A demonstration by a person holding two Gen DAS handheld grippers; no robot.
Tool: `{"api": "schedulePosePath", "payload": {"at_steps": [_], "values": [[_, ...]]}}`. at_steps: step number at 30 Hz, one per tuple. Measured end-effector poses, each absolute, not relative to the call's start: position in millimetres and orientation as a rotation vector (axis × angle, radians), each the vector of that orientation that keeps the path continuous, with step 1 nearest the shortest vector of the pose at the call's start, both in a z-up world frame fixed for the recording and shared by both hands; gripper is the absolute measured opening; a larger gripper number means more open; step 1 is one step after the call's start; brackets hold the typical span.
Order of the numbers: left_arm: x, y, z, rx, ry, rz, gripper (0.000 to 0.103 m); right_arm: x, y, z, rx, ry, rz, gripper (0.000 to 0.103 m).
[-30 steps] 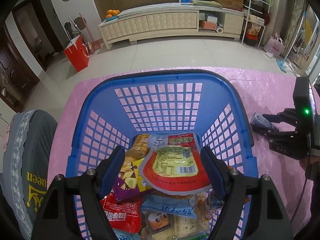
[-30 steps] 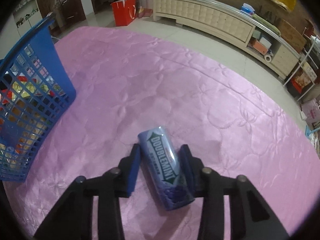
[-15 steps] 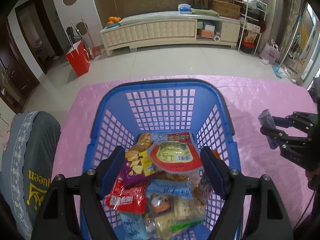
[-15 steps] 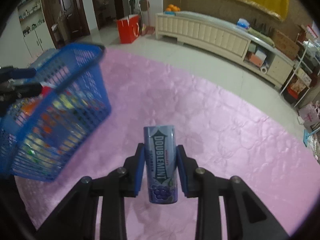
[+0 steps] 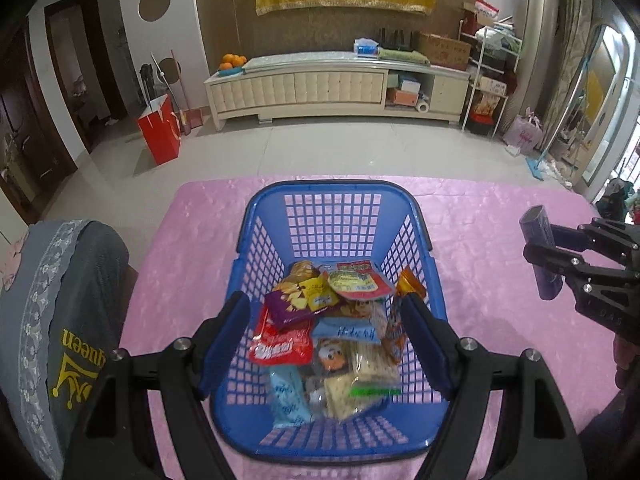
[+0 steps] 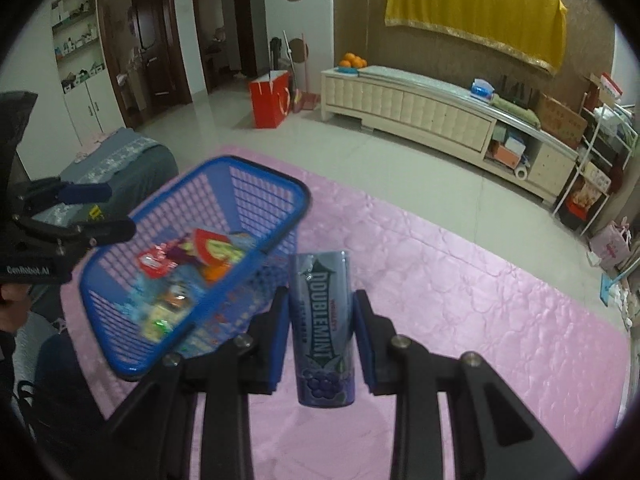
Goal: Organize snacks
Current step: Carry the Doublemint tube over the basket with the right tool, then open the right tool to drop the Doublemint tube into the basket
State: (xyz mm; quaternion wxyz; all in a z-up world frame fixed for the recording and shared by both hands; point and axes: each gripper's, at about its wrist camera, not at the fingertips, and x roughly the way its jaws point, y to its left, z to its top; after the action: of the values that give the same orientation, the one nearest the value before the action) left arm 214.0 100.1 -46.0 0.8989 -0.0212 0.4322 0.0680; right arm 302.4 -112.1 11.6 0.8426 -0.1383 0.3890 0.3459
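Note:
A blue plastic basket (image 5: 332, 188) stands on the pink tablecloth (image 5: 480, 220) and holds several snack packets (image 5: 320, 320). My left gripper (image 5: 326, 312) hovers above the basket's near half, open, with nothing between its fingers. My right gripper (image 6: 322, 308) is shut on a purple Doublemint can (image 6: 322, 320), which hangs in the air clear of the cloth (image 6: 480, 300). In the right wrist view the basket (image 6: 256, 168) lies left of the can, with the left gripper (image 6: 100, 212) above its left rim. The left wrist view shows the can (image 5: 540, 256) and right gripper (image 5: 560, 256) at the right edge.
A chair with a grey cover (image 5: 60, 300) stands at the table's left side. Beyond the table lie tiled floor, a red bag (image 5: 160, 136) and a long cream cabinet (image 5: 320, 84). Bare pink cloth extends to the right of the basket.
My right gripper closed on the can and lifted it off the cloth, with the basket coming into its view. My left gripper rose and drew back from the basket, staying open.

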Motion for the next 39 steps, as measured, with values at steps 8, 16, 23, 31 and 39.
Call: {"api": "schedulePosePath", "payload": {"at_steps": [8,16,23,31,39], "values": [[179,115,-30,-0.061,0.86,0.119,0.076,268,-95,46,-0.302,0.767,0.749,0.035],[153,134,-25,-0.067,0.833,0.109,0.076,241,-61,59,-0.331,0.746,0.786,0.035],[144,153,-28,-0.084,0.834,0.125,0.076,231,-27,57,-0.352,0.751,0.833,0.035],[141,174,-45,-0.106,0.852,0.133,0.076,233,8,32,-0.379,0.805,0.874,0.035],[152,187,-73,-0.135,0.903,0.137,0.076,240,36,-11,-0.44,0.881,0.887,0.035]]}}
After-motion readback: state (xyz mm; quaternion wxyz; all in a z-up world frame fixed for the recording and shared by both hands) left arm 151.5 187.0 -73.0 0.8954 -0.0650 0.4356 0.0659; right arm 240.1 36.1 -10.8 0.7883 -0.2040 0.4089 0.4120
